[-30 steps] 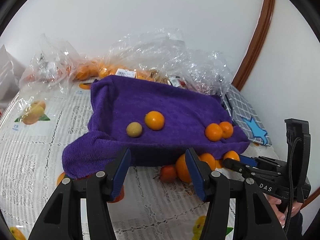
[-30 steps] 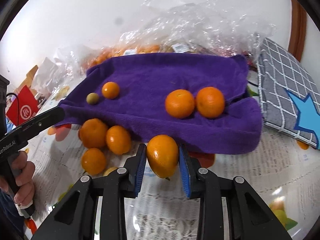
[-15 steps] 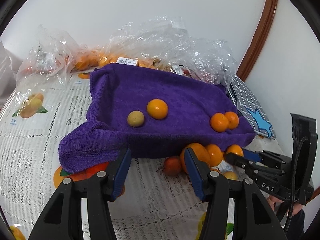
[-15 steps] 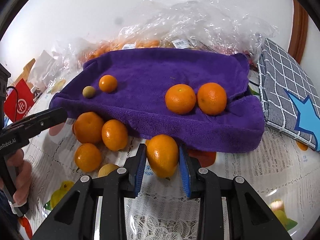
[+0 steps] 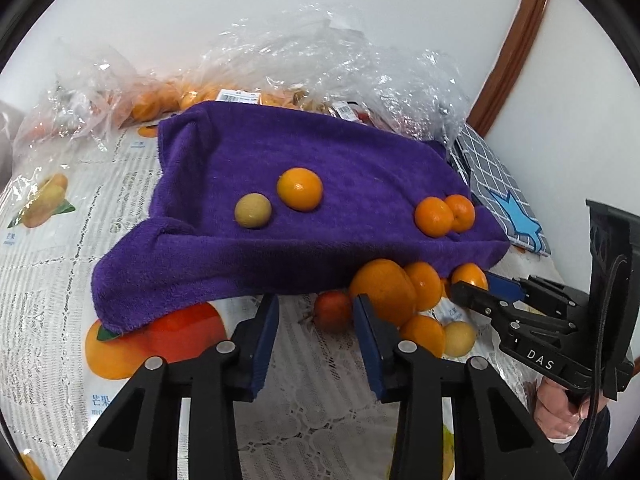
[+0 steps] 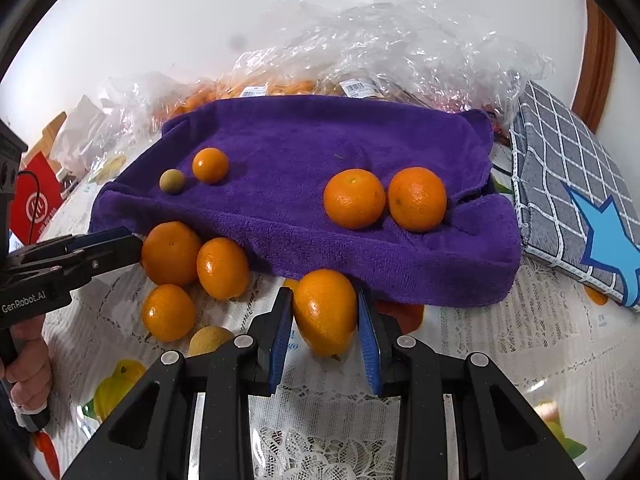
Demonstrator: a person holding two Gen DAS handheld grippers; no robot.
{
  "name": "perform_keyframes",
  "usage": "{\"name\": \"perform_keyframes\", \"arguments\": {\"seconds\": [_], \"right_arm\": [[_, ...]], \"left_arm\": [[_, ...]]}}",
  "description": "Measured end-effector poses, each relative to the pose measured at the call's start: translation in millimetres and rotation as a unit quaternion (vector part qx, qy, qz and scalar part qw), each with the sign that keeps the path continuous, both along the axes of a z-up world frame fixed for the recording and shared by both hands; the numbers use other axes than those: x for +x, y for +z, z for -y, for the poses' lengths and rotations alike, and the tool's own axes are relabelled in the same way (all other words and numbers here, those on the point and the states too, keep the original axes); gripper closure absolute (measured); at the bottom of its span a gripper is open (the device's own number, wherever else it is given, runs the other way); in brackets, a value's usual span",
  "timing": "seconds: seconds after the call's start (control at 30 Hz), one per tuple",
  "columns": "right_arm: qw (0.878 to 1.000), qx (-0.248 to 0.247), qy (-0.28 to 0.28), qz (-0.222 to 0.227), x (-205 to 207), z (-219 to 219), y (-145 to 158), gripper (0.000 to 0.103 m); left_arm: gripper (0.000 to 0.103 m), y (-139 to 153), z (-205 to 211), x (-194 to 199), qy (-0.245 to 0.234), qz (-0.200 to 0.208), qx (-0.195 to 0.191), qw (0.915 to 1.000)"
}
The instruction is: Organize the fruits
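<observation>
We are holding the right hand-held gripper (image 6: 325, 334) clenched on a large oval orange fruit (image 6: 325, 312), its blue pads pressing both sides, just in front of the folded edge of the purple terry towel (image 6: 304, 208) on the worktop covered with a fruit-printed lace cloth (image 6: 520, 344). Our left hand-held gripper (image 5: 316, 344) is standing released, with nothing between its pads; a small reddish round fruit (image 5: 333, 312) is lying just beyond the gap.

The right wrist view is showing us two round oranges (image 6: 354, 199) touching side by side on the towel, plus a small orange (image 6: 210, 165) beside a small greenish-tan round fruit (image 6: 172, 181) farther left. It is also revealing a loose cluster of oranges (image 6: 172, 253) and a pale yellow fruit (image 6: 210, 339) on the cloth by the left tool's tip, and a red card (image 6: 36, 208) at the far left.

The left wrist view alone is showing the reddish fruit and the left corner of the towel drooping over a printed orange. Both views are taking in the crinkled clear plastic bags (image 5: 320, 56) behind and the grey checked mat with a blue star (image 6: 576, 200).
</observation>
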State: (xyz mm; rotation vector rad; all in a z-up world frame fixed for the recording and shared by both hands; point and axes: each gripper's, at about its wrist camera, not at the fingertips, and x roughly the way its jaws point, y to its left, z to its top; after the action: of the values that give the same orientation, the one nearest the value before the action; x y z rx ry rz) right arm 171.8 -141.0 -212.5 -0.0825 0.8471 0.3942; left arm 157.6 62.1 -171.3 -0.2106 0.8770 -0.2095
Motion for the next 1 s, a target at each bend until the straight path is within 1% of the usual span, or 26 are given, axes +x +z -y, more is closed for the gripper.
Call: {"name": "perform_keyframes", "arguments": {"seconds": [0.17, 0.3, 0.5, 0.6, 0.73, 0.87, 1.0], "right_arm": [[1.0, 0.004, 0.002, 0.005, -3, 1, 2, 0.071], [1.0, 0.011, -0.009, 0.005, -1, 8, 4, 0.071], [0.999, 0.035, -0.015, 0.003, 0, 18, 8, 0.071], [0.999, 0.038, -0.014, 0.006, -1, 18, 9, 0.071], [0.999, 0.033, -0.012, 0.006, -2, 15, 9, 0.071], [0.999, 0.031, -0.011, 0.006, -2, 15, 8, 0.071], [0.999, 0.039, -0.011, 0.01, -2, 17, 10, 0.071]], "left_arm": [[0.071, -2, 2, 2, -0.003, -0.009, 0.004, 1.0], [0.071, -2, 4, 4, -0.002, -0.012, 0.012, 0.9999], [0.071, -5, 1, 12, 0.007, -0.02, -0.004, 0.9998], [0.07, -6, -2, 15, 0.011, -0.024, -0.011, 0.9996], [0.071, -6, 1, 15, 0.011, -0.022, 0.002, 0.9997], [0.078, -7, 5, 17, 0.003, -0.025, 0.005, 0.9997], [0.08, -7, 4, 16, 0.0, -0.025, 0.004, 0.9997]]}}
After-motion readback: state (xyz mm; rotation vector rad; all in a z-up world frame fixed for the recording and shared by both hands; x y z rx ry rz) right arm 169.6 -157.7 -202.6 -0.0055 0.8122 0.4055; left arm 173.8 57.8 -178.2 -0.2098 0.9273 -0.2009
